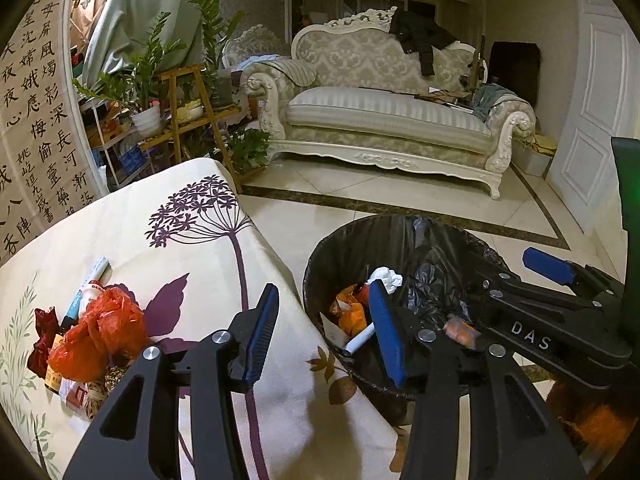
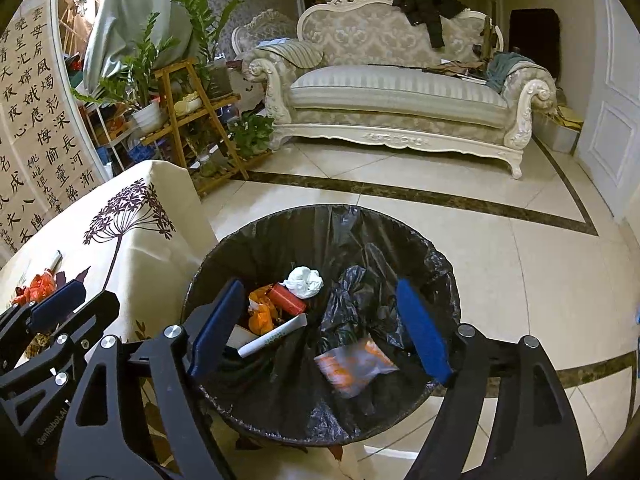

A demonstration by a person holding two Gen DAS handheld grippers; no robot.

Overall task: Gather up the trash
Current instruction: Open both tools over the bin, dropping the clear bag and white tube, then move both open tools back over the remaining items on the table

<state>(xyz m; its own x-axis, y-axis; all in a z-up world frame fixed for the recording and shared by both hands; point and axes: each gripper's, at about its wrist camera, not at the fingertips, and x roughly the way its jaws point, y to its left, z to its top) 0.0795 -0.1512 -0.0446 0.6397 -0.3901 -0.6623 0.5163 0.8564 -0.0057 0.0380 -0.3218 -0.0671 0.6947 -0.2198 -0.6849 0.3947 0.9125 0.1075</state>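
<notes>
My right gripper (image 2: 320, 330) hangs open over the black-lined trash bin (image 2: 280, 240). Below its jaws a blurred orange-and-white packet (image 2: 354, 364) lies free inside the bin, touching neither pad. Also in the bin are a white tissue (image 2: 304, 282), a red box (image 2: 288, 300), an orange wrapper (image 2: 260, 312) and a white pen (image 2: 274, 336). My left gripper (image 1: 324, 334) is open and empty, astride the table's edge and the bin's rim (image 1: 310, 280). On the flower-print tablecloth (image 1: 180, 240) to its left lie a red-orange plastic bag (image 1: 96, 336), a marker (image 1: 94, 276), a dark red wrapper (image 1: 44, 332) and some twine (image 1: 96, 396).
The bin stands on a pale tiled floor (image 2: 500, 260) right against the table. A white carved sofa (image 1: 384, 120) lines the far wall. A wooden plant stand (image 1: 192, 120) with potted plants is at the back left, a calligraphy screen (image 1: 36, 120) on the left, a white door (image 1: 592, 120) on the right.
</notes>
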